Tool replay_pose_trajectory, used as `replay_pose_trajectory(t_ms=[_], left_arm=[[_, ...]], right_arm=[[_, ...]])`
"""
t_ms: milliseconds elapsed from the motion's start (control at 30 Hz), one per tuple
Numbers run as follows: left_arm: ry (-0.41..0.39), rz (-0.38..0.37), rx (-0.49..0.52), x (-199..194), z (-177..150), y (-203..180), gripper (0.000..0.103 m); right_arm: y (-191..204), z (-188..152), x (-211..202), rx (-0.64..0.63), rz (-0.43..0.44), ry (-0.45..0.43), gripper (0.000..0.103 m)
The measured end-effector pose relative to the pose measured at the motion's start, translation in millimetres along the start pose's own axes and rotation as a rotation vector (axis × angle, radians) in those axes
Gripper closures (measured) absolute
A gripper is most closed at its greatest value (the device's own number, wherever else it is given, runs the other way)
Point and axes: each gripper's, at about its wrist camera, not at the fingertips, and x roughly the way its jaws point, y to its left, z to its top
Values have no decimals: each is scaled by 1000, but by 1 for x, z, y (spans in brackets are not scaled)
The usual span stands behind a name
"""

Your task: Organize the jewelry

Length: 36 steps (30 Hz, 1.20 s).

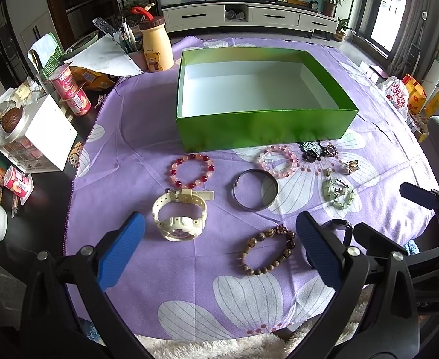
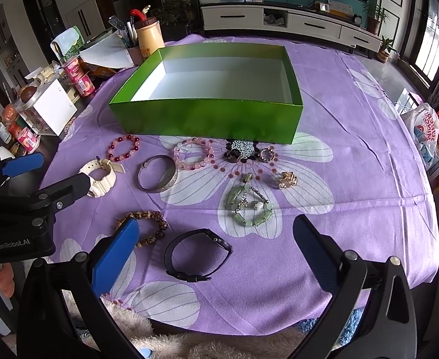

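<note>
Two tools hover above the near edge of the counter (image 2: 369, 179), both spread wide with nothing between the fingers. The left tool (image 1: 219, 245) frames a white watch (image 1: 179, 217) and a brown bead bracelet (image 1: 267, 249). The right tool (image 2: 216, 245) frames a black watch (image 2: 197, 254), with a green stone bracelet (image 2: 251, 206) just beyond it.

A purple flowered cloth (image 2: 354, 149) covers the counter, and its front hem drops over the near edge onto a fluffy surface. Open cloth lies to the right of the jewelry, out to the right edge.

The middle row holds a silver bangle (image 1: 255, 190), a red and pink bead bracelet (image 1: 192, 170), a pale pink bead bracelet (image 1: 277, 161), a gold ornament (image 2: 288, 179) and several small rings (image 2: 267, 154). All of these pieces lie on the cloth, outside the green box (image 1: 264, 131).

The box stands behind them, open, with a bare white interior. Its front wall runs just beside the rings and the pink bracelet.

Beyond the cloth's left edge, clutter crowds the counter: yogurt cups (image 1: 70, 89), a white container (image 1: 50, 131) and a yellow bottle (image 1: 155, 45).

The black watch shows whole only in the right wrist view; in the left view it is mostly hidden behind the tool's finger. The right view also shows the left tool from the side, with part of a hand (image 2: 4, 281) below it.
</note>
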Motion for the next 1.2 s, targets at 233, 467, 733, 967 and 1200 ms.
replay_pose_trajectory(t_ms=[233,467,733,967,1200], left_arm=[[-4,0,5,-3,0,1,2],[-3,0,5,-4,1,1,2],[-3,-1,4,-4,0,0,2],[-3,-2,4,-4,0,0,2],[-4,-2,0,-3,0,1,2]], right_arm=[[-1,1,-3,3,4,-8,1],[-2,1,-4,4,5,-8,1],[-1,1,-3,4,5,-9,1],[-1,0,-4,5,5,-9,1],[-2,0,-3,9,6,-8,1]])
